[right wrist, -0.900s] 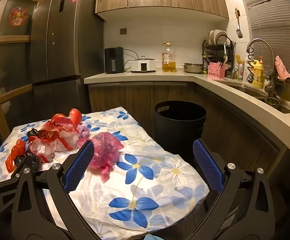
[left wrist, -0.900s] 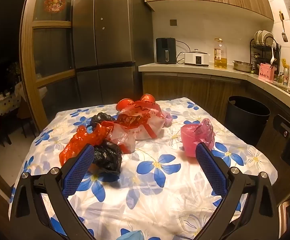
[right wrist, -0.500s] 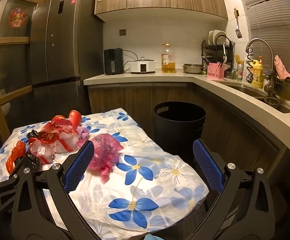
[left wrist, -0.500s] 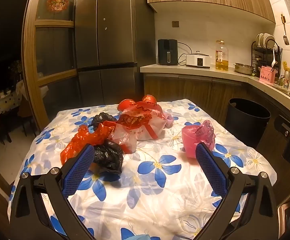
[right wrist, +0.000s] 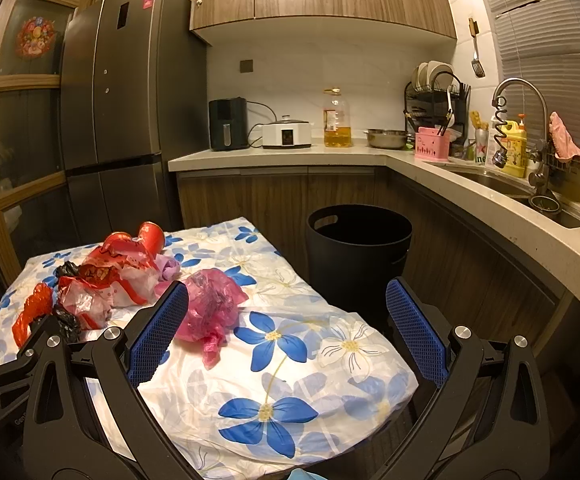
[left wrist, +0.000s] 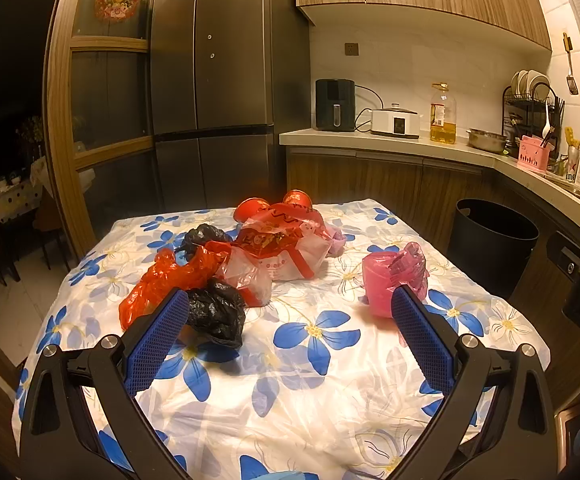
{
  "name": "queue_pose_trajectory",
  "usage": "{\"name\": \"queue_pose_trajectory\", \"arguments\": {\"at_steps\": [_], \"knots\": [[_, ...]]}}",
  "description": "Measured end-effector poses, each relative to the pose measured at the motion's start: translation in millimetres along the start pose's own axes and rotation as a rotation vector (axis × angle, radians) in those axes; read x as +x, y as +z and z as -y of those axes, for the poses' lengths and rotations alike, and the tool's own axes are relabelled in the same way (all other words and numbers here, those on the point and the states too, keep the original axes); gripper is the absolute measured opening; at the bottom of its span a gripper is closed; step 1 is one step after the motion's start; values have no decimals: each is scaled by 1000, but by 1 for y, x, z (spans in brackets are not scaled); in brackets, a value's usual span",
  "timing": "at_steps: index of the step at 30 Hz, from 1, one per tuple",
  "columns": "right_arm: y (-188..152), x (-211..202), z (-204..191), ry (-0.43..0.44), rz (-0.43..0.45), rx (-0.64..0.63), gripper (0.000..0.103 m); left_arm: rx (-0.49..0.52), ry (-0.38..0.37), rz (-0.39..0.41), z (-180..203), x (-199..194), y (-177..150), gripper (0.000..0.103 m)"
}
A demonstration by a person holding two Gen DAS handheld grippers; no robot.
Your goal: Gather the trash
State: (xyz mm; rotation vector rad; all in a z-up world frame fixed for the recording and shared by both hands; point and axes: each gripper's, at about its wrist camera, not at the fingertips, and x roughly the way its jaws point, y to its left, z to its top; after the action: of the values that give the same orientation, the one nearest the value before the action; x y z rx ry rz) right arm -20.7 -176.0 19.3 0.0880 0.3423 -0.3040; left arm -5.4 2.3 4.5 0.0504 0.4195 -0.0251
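While both jaws stand spread and empty, left gripper (left wrist: 290,332) faces crumpled black plastic bag (left wrist: 216,312); right gripper (right wrist: 286,326) faces crumpled pink plastic bag (right wrist: 210,308) beside round black bin (right wrist: 360,256).

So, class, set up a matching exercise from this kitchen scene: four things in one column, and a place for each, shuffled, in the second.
Things:
1. pink bag
2. black bin
3. oil bottle
4. black bag

Places:
A. on the counter, beside the white cooker
B. on the floor between table and cabinets
C. on the tablecloth, alone, nearest the bin
D. on the tablecloth, against the red bag

Pairs: 1-C, 2-B, 3-A, 4-D
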Motion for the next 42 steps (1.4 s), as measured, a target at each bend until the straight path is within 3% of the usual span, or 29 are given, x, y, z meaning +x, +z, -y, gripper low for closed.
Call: {"name": "queue_pose_trajectory", "arguments": {"at_steps": [42], "knots": [[5,-1,-2,6,6,-1,98,-10,-10,1,4,1,5,98]]}}
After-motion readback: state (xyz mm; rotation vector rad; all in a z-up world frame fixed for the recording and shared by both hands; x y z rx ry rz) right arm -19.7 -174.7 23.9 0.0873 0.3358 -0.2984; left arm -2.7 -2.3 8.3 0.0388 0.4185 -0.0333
